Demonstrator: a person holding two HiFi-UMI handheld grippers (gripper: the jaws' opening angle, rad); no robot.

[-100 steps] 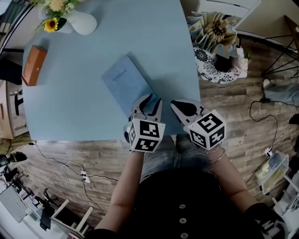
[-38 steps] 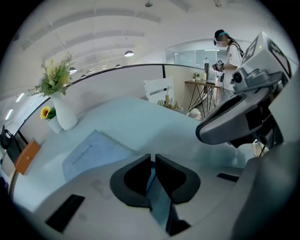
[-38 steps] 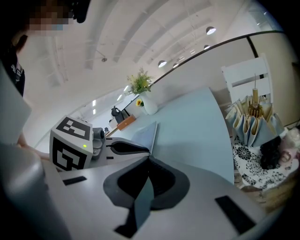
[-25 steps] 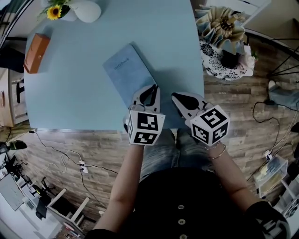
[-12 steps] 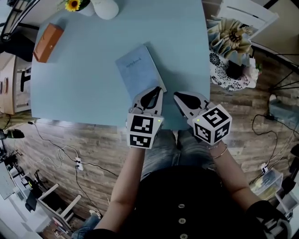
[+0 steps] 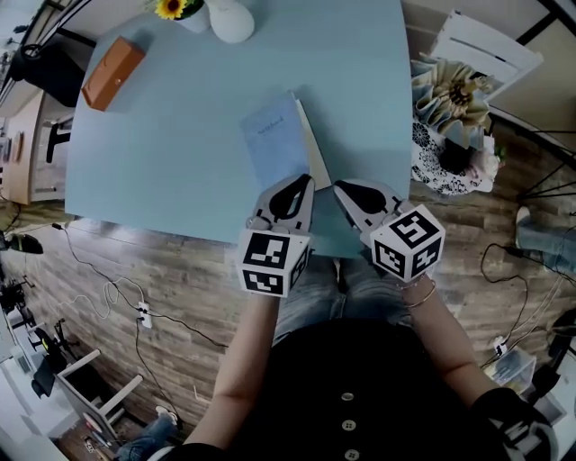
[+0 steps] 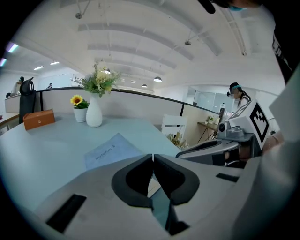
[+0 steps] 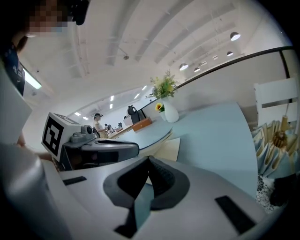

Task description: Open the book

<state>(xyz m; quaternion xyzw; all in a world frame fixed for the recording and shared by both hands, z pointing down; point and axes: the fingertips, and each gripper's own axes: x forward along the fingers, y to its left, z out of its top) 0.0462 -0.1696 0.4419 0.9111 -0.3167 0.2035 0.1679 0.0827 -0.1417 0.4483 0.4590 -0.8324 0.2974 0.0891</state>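
At the table's (image 6: pixel 162 135) near edge, book cover (image 6: pixel 274 140) is partly lifted, cream page (image 6: pixel 312 149) showing, left gripper (image 6: pixel 310 180) pinching its near corner, right gripper (image 6: pixel 337 185) closed just beside; full opening remains.

Orange box (image 6: pixel 112 74) and white vase (image 6: pixel 230 18) on table (image 6: pixel 180 144).

Pale blue book (image 6: pixel 277 140), cream pages (image 6: pixel 312 146), matching pale blue worktop (image 6: pixel 171 162), orange box (image 6: pixel 112 73) at ten o'clock, white vase (image 6: pixel 230 18)
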